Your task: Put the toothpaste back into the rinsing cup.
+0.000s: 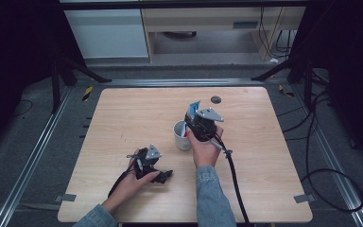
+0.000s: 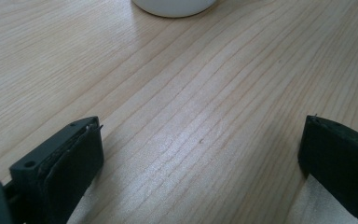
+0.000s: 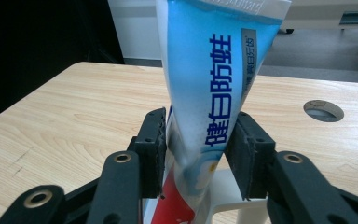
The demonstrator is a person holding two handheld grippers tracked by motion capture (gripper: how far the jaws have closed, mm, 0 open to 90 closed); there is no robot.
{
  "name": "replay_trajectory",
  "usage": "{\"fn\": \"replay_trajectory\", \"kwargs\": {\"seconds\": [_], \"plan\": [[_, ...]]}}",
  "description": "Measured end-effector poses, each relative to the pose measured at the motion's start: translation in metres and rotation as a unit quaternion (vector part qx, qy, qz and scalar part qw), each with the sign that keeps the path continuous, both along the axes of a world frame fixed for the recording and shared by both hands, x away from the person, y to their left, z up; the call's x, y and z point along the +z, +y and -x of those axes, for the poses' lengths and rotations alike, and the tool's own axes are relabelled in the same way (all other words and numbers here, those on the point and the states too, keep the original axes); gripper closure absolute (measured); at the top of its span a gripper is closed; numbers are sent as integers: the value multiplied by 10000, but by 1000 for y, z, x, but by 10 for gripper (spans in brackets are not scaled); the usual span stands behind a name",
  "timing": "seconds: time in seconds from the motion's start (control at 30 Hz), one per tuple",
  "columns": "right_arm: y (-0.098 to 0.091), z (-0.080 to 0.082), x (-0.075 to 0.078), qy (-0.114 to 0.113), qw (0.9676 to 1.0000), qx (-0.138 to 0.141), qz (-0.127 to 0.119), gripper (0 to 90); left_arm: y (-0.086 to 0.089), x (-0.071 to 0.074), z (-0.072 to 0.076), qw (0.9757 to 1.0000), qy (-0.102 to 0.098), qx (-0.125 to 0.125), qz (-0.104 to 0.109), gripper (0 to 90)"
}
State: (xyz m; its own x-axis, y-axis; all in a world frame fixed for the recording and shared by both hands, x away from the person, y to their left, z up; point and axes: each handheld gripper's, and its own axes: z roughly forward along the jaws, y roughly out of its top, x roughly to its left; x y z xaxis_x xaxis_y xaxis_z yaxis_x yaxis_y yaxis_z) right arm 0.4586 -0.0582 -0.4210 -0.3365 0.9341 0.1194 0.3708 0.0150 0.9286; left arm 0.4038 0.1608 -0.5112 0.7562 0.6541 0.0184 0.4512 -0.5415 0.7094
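Observation:
A blue, white and red toothpaste tube (image 3: 209,70) stands upright in a white cup (image 1: 181,137) near the middle of the wooden table (image 1: 123,113). My right gripper (image 1: 189,122) is over the cup, with the tube (image 1: 195,106) between its jaws. In the right gripper view the pads (image 3: 153,144) lie close beside the tube's sides without squeezing it, and the cup's rim (image 3: 228,198) shows below. My left gripper (image 1: 164,176) rests low on the table at the front left. Its jaws (image 2: 203,128) stand wide apart with only bare wood between them, and the cup's base (image 2: 175,5) lies ahead.
A round cable hole (image 1: 216,99) sits in the table behind the cup. A black cable (image 1: 234,179) trails from the right gripper toward the front edge. Black frame legs (image 1: 56,80) stand on the floor beyond the table's back corners.

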Motion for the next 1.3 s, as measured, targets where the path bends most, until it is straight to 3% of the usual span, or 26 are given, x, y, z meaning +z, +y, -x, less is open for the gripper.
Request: {"fn": "replay_trajectory", "kwargs": {"seconds": [0.47,0.87,1.3], "plan": [[-3,0,1,21,10000,4,5,570,0,0,0,10000,-1,3,0,0],[0,0,4,15,9999,0,168,560,0,0,0,10000,-2,2,-1,0],[0,0,5,31,9996,-60,270,484,0,0,0,10000,-1,2,1,0]]}}
